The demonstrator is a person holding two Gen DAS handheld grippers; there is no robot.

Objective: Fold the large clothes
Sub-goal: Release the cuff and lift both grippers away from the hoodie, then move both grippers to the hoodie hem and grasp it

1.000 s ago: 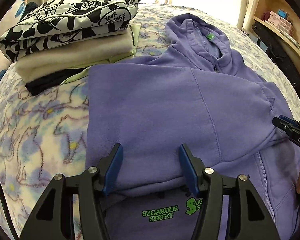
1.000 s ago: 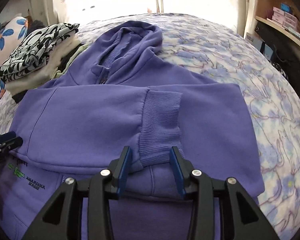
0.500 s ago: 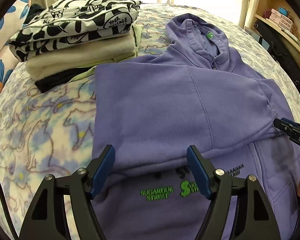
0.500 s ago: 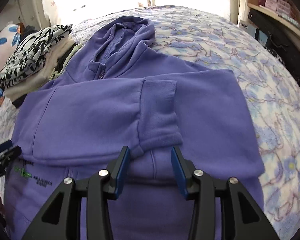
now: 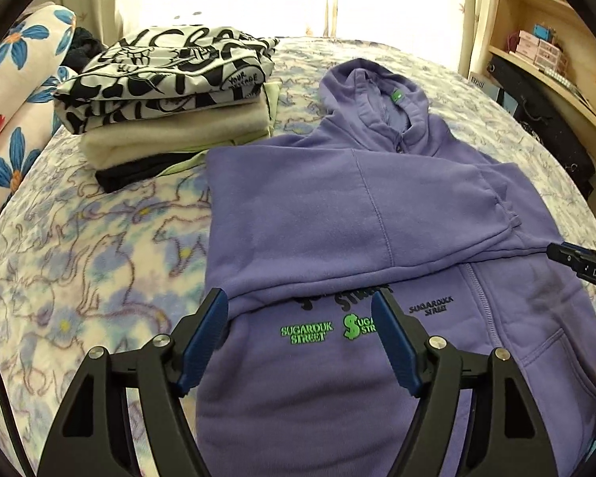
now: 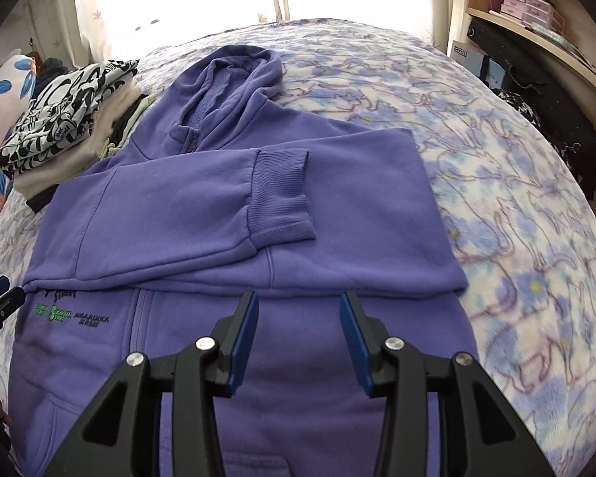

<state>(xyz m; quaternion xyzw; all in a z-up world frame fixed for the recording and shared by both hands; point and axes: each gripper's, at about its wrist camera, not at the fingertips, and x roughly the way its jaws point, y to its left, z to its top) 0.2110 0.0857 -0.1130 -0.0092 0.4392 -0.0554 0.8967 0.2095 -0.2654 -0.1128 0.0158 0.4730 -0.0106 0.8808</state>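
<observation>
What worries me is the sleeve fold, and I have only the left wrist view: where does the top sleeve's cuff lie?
Observer: The ribbed cuff lies flat on the other folded sleeve, across the chest of the purple hoodie, below the hood.
Operator: I see only the tip of the right tongs. Are they gripping anything?
Observer: No. The right tongs are open with nothing between them, above the hoodie's lower front.
Operator: Does the right side hang loose?
Observer: No. The under sleeve is folded in, leaving a fairly straight right edge on the blanket.
</observation>
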